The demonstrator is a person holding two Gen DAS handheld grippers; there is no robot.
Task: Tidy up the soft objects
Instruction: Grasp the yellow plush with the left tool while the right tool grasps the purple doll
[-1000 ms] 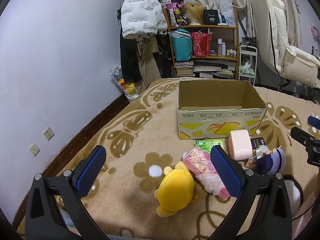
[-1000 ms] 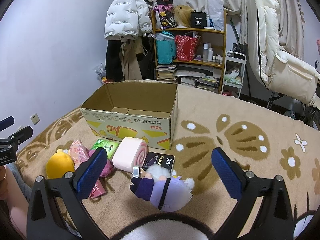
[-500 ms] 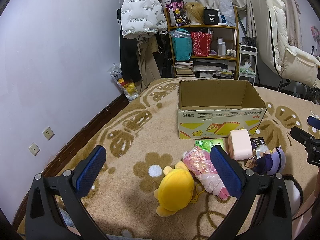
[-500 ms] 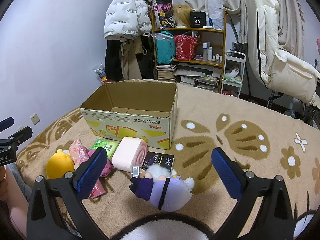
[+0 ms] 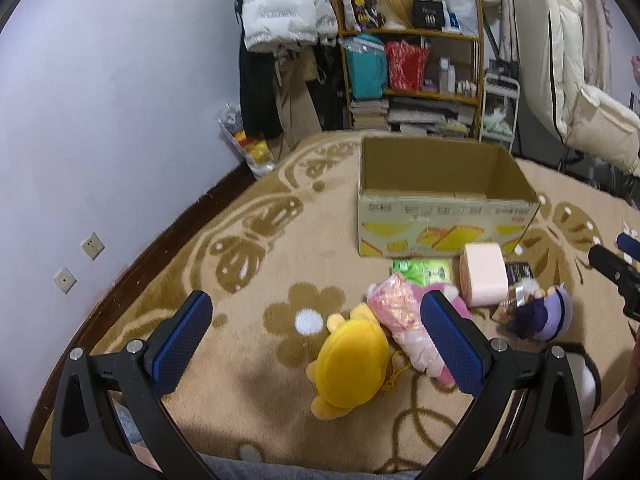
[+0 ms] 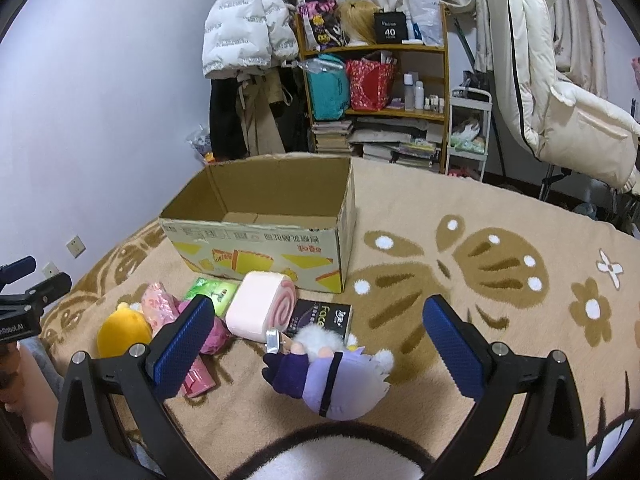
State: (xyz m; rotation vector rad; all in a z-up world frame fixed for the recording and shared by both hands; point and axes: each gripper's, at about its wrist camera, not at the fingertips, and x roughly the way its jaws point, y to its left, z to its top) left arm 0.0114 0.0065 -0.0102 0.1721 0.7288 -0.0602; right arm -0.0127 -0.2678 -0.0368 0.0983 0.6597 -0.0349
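Observation:
An open cardboard box (image 5: 444,216) (image 6: 264,240) stands on a beige flowered blanket (image 5: 256,264). In front of it lie a yellow plush (image 5: 352,360) (image 6: 122,330), a pink wrapped plush (image 5: 400,316) (image 6: 160,308), a green packet (image 5: 424,270) (image 6: 212,290), a pink swiss-roll cushion (image 5: 482,278) (image 6: 262,306), a black booklet (image 6: 324,316) and a purple doll (image 5: 540,316) (image 6: 332,376). My left gripper (image 5: 316,336) is open above the blanket, just left of the yellow plush. My right gripper (image 6: 320,340) is open, hovering over the purple doll.
A shelf (image 6: 376,92) with bags, books and bottles stands behind the bed, with a white puffer jacket (image 5: 284,4) hanging to its left and a cream coat (image 6: 560,92) at right. The wall with sockets (image 5: 92,246) runs along the left. A white fluffy cushion (image 6: 332,460) lies nearest.
Both grippers have shifted only slightly; the left view is a little blurred from motion. Nothing was taken hold of or moved.

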